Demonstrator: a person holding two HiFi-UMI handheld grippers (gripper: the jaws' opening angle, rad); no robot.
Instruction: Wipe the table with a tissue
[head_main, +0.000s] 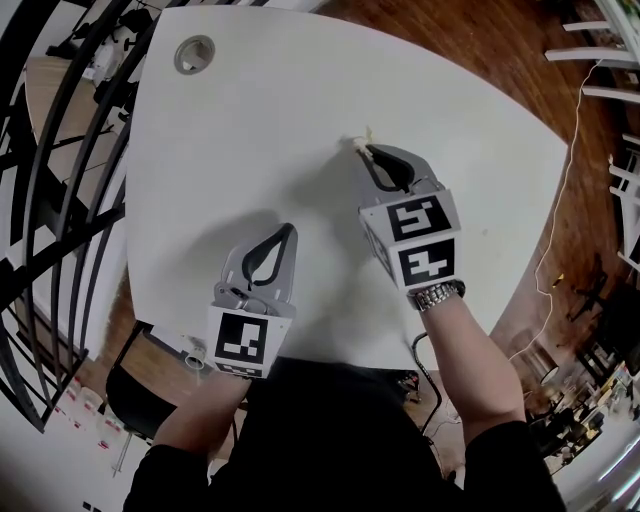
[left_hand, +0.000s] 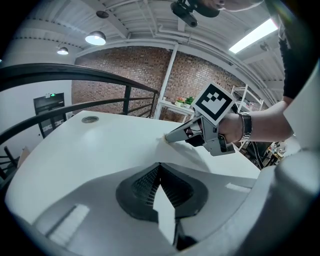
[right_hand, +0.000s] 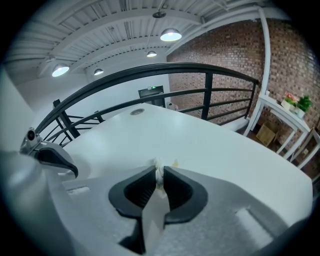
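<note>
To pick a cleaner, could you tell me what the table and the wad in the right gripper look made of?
The table: probably white laminate or painted board, since it is smooth, with a soft sheen and no grain. The wad pinched in the right gripper: thin white paper tissue, judging by its crumpled, frayed edge.

Loft-style industrial workspace: brick wall (left_hand: 120, 75) upper centre, black railing (right_hand: 207, 95), wooden floor (head_main: 480, 40) upper right, pendant lamps (right_hand: 171, 35).

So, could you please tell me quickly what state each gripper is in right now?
Left gripper: closed, holding nothing.
Right gripper: closed on a small tissue.
</note>
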